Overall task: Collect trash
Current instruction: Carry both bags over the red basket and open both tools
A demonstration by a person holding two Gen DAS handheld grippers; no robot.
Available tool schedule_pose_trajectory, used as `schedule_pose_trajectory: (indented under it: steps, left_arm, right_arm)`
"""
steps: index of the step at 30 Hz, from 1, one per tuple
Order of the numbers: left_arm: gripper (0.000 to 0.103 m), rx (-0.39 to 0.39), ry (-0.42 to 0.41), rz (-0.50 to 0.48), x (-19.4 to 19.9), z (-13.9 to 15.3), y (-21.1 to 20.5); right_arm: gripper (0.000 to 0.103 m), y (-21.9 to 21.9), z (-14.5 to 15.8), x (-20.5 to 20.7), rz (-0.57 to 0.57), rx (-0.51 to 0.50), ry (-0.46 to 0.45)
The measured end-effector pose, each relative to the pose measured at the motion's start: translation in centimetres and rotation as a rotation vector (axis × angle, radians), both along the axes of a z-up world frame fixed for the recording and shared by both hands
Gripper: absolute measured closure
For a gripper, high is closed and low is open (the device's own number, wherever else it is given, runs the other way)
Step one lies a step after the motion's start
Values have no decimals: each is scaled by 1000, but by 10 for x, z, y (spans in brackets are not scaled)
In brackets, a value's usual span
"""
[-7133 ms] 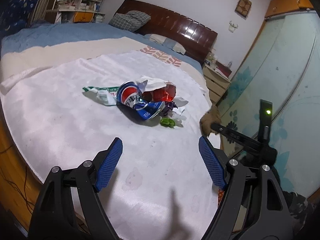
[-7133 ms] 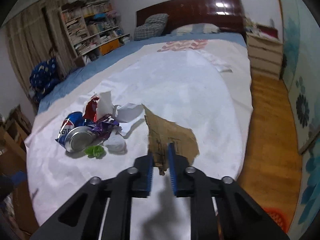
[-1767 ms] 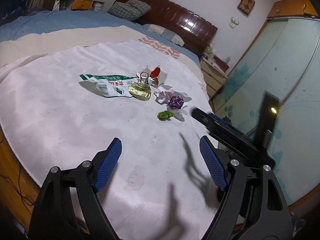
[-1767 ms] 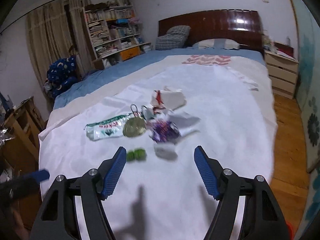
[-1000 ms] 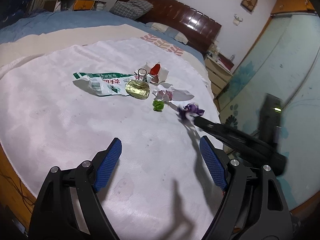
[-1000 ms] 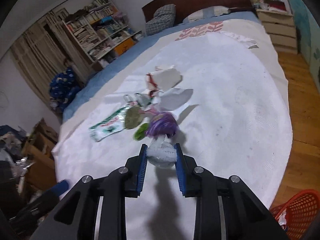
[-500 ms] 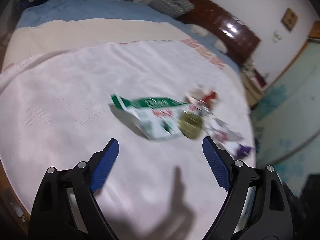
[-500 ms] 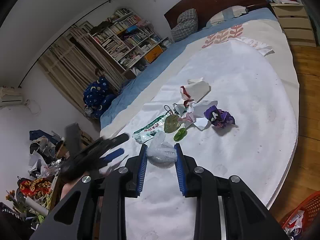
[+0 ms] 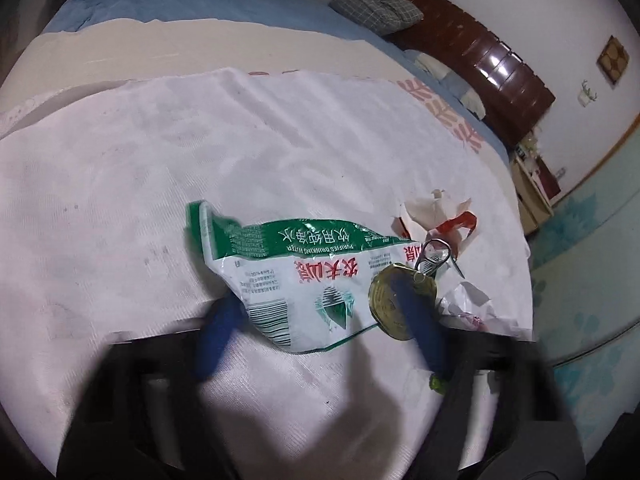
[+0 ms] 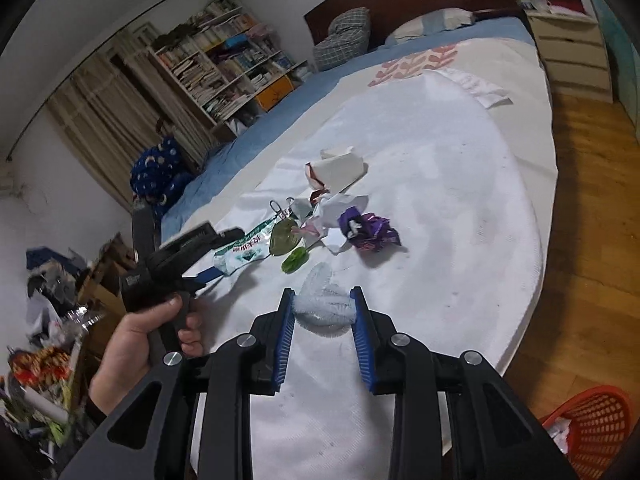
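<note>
Trash lies on a white cloth [image 9: 120,184] on the bed. My left gripper [image 9: 316,312] is open and blurred, its fingers on either side of a green and white plastic water label [image 9: 296,272]; a round tin lid [image 9: 400,304] lies by the right finger. In the right wrist view the left gripper [image 10: 212,252] sits at the label [image 10: 244,252]. My right gripper [image 10: 324,312] is shut on a crumpled white tissue [image 10: 324,304], held above the cloth. A purple wrapper [image 10: 368,232], a green scrap [image 10: 294,260] and white paper [image 10: 340,170] lie beyond it.
A red mesh basket [image 10: 596,432] with trash in it stands on the wooden floor at lower right. A bookshelf [image 10: 224,72] and a cluttered desk [image 10: 48,320] are to the left. A headboard [image 9: 472,56] and a nightstand [image 10: 576,48] stand at the far end.
My left gripper has dropped down to the water label, fingers now straddling it. My right gripper still holds the tissue and has shifted little.
</note>
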State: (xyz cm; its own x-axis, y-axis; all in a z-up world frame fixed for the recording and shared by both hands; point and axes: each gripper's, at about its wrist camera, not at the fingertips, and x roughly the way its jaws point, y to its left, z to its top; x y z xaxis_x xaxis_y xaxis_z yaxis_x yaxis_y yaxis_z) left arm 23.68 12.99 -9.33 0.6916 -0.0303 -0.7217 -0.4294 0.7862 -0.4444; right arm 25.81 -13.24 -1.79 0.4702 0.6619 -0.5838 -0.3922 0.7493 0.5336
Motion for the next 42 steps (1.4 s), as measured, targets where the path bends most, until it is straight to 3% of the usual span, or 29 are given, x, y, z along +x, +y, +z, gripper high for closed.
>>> schedule_pose_trajectory:
  steps: [3,6,13,20,24,27,30,35,38,42]
  left_arm:
    - [91,24,-30,-24,-6,7,-6]
    - [95,62,-80,-23,-19,20,-9]
    - [95,169,-159,-10,-56,64,-28]
    - [95,312,-355,38,-101,148,-55]
    - [95,321,-432,-28,-110,177,-93]
    - [95,299,-479,-140,-113,185,-132]
    - [95,246,-495,-262,-114,180,-175]
    - [95,145,-382,-499,-95,136,-256]
    - [95,142,-272,-653,-89,93,-315]
    - [95,182,-172,-808,-99,40,-372]
  right_arm:
    - [73,-4,1,0,-1,-14,-2]
    - [73,-8,6,-2,-10,-46,-27]
    - [73,-29,17,-12,-50,-28,-51]
    - [73,-55,29,-39,-93,-43,-85]
    - [73,-74,29,-52,-126,-106,-112]
    - [73,-97,31,-65,-181,-199,-158]
    - [73,-141,41,-88,-262,-245,-202]
    - [73,-225,62,-121,-418,-272,-238]
    - [73,-267,59,-146,-475,-267,-199]
    - [73,-299,37,-155,-466,-270,-118]
